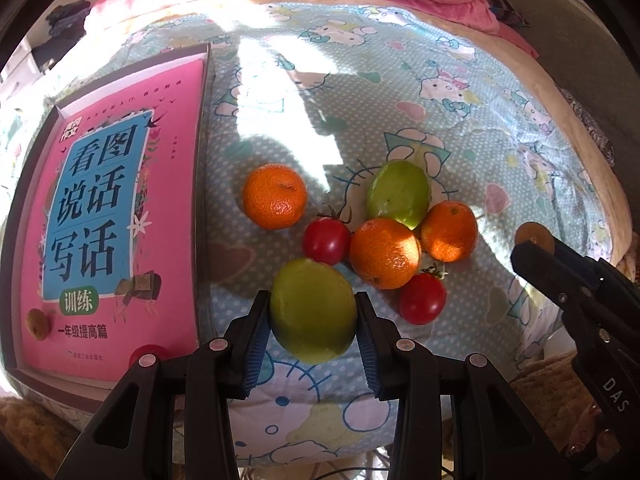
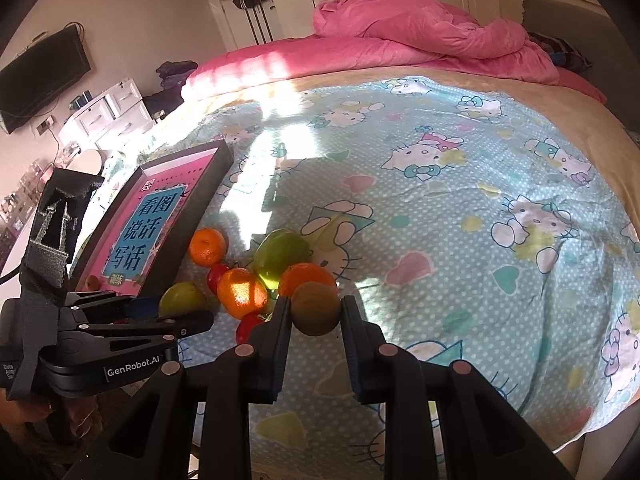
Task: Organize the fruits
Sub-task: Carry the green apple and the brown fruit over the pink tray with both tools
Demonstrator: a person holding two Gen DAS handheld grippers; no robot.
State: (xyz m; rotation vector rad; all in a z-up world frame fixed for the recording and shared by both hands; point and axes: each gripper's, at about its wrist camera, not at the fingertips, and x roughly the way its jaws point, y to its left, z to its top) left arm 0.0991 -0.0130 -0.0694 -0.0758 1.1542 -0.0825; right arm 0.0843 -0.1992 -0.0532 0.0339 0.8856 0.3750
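A: What is at the left?
B: A flat box [image 1: 202, 128] with a glossy pink book. Beside it, the left gripper [image 1: 314, 320] is closed on a smooth, roundish green fruit [image 1: 313, 316].
A: And right?
B: The right gripper [image 2: 316, 312] pinches a fuzzy brown kiwi [image 2: 316, 309], probably lengthwise across; the oranges [image 1: 385, 252] lie on the bedsheet [image 1: 500, 128].

Bed [image 2: 440, 240] with a blue cartoon-cat sheet [image 1: 400, 112], pink quilt [image 2: 420, 36] bunched at the far end. Box [image 1: 24, 208] with a pink book on the left. Beside it a loose cluster: three oranges [image 1: 385, 252], two tomatoes [image 1: 327, 240], a green fruit [image 1: 399, 194]. Sun patches across the sheet.
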